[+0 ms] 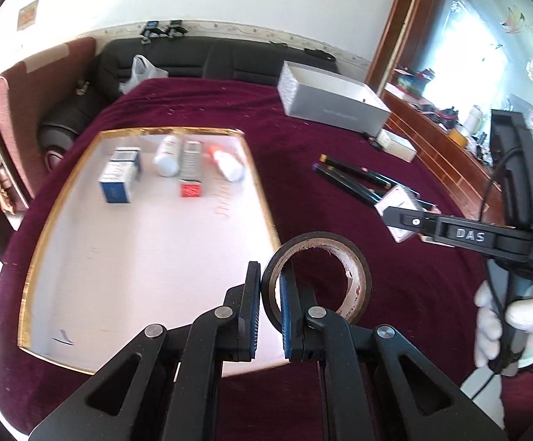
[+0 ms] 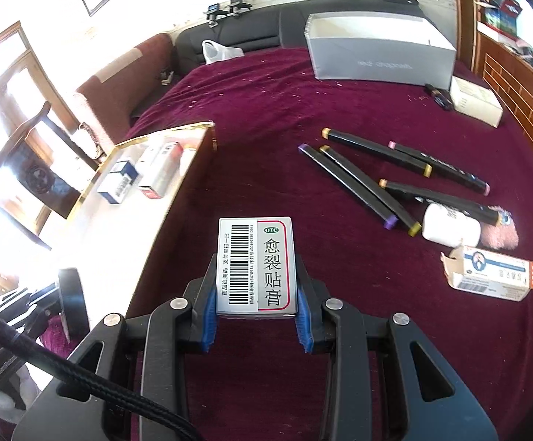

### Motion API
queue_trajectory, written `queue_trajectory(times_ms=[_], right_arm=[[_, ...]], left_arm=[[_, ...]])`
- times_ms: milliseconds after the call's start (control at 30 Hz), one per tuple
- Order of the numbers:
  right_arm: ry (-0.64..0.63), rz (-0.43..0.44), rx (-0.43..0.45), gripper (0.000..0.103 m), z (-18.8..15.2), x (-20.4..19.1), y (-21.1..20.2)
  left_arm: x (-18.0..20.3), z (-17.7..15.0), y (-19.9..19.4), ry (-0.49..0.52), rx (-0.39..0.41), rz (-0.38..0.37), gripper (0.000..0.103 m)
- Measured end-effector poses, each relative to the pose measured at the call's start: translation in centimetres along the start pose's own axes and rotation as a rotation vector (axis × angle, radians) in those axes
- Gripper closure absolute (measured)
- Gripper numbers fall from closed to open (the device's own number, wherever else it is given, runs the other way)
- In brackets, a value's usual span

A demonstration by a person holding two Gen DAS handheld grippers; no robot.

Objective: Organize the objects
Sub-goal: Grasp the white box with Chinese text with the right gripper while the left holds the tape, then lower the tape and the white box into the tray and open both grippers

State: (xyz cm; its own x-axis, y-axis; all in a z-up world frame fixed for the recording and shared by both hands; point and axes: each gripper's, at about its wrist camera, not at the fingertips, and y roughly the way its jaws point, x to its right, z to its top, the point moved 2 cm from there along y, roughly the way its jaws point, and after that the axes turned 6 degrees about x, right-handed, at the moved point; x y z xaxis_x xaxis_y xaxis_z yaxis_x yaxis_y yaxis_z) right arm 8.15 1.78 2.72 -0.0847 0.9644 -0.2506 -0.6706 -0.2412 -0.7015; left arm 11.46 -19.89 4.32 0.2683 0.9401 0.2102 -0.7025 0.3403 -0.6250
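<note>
The left gripper [image 1: 269, 301] is clamped on the wall of a roll of black tape [image 1: 316, 275]: one finger sits inside the ring, the other outside. The roll hangs above the near right edge of the gold-rimmed tray [image 1: 149, 133]. The right gripper [image 2: 257, 294] holds a silver medicine box [image 2: 255, 266] by its long sides, barcode face up, above the maroon cloth [image 2: 266, 110] just beside the tray's right edge. A white-gloved hand [image 1: 509, 325] holds the right gripper's handle.

Inside the tray, at its far end, lie a blue-and-white box [image 1: 119, 180], a white bottle [image 1: 167, 158], a silver carton with a red end [image 1: 190, 172] and a second white bottle [image 1: 229, 165] with what appears to be an orange cap; the view is blurred here.

To the right of the held box, on the cloth, lie an opened white carton with an orange end [image 2: 490, 270], a white cylinder [image 2: 450, 229], a pink fluffy item [image 2: 501, 231] and several black markers [image 2: 362, 183], some crossing each other. Farther back stands an open grey box [image 2: 380, 51], with a small white box [image 2: 476, 101] at its right. A dark sofa [image 2: 244, 33] lies beyond the cloth's far edge.
</note>
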Motion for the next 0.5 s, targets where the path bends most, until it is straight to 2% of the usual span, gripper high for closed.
queue_trajectory(times_ms=[267, 500], right_arm=[[-0.065, 0.036, -0.006, 0.071, 1.0, -4.3, 1.2], [-0.125, 0.083, -0.038, 0.071, 1.4, -8.8, 3.8]], left_arm=[[-3.0, -0.2, 0.6, -0.011, 0.000, 0.057, 0.096], [-6.1, 0.1, 1.6, -0.010, -0.013, 0.105, 0.096]])
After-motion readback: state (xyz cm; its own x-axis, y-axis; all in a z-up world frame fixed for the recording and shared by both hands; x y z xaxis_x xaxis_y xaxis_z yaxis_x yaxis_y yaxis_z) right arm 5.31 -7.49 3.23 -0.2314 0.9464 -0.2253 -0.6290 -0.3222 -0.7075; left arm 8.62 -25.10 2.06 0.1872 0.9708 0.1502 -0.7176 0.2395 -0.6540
